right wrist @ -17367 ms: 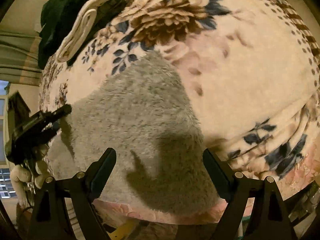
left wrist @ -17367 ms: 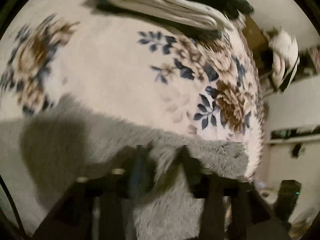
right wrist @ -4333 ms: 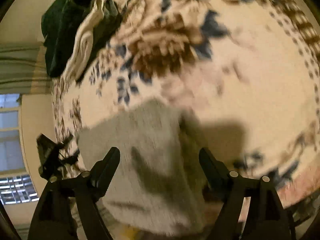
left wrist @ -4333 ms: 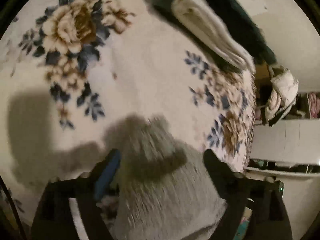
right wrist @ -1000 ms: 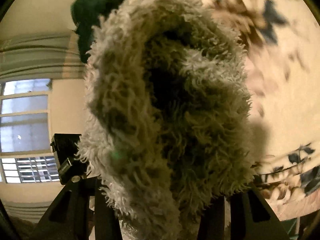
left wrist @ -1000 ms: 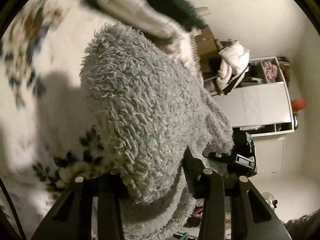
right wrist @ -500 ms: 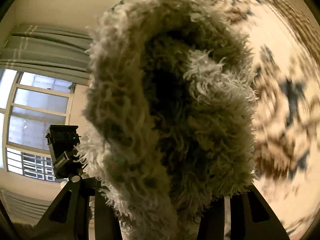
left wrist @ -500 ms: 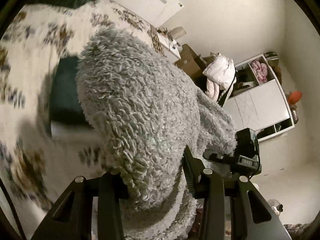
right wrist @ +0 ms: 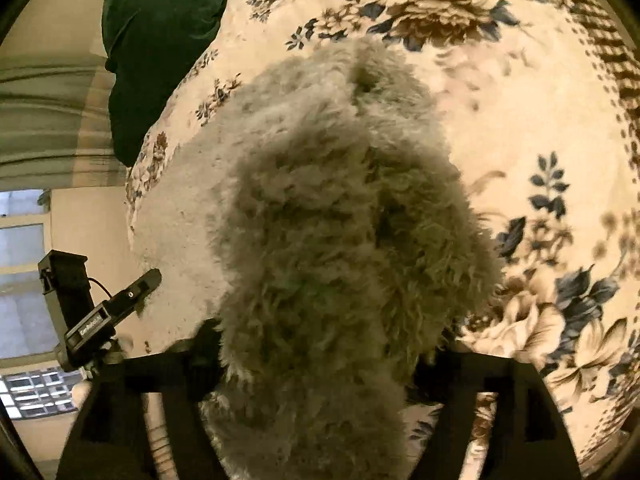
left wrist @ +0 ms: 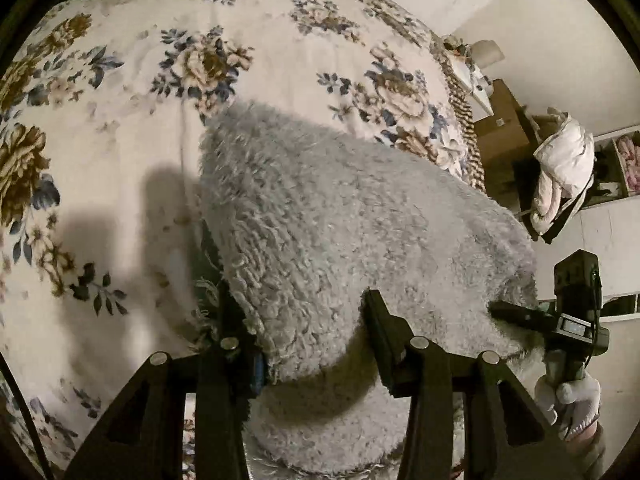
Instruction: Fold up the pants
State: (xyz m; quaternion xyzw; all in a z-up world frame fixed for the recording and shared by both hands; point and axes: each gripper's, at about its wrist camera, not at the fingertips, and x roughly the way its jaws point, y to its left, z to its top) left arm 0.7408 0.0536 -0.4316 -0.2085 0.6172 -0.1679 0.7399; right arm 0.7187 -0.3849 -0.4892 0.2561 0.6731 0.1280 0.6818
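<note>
Grey fluffy pants [left wrist: 352, 232] fill the middle of both views, lying on the flowered blanket [left wrist: 120, 128]. At lower centre the left gripper [left wrist: 304, 320] pinches their edge, its jaws just eased a little wider. The right gripper [right wrist: 320, 344] (partly buried in fleece) has just been opening, the pants between its spread jaws.

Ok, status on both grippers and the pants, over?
Left gripper clamped on fluffy grey fleece pants. Right gripper jaws just opening, fleece bunched between them. Pants folded over floral bedspread. Nothing blocking.
</note>
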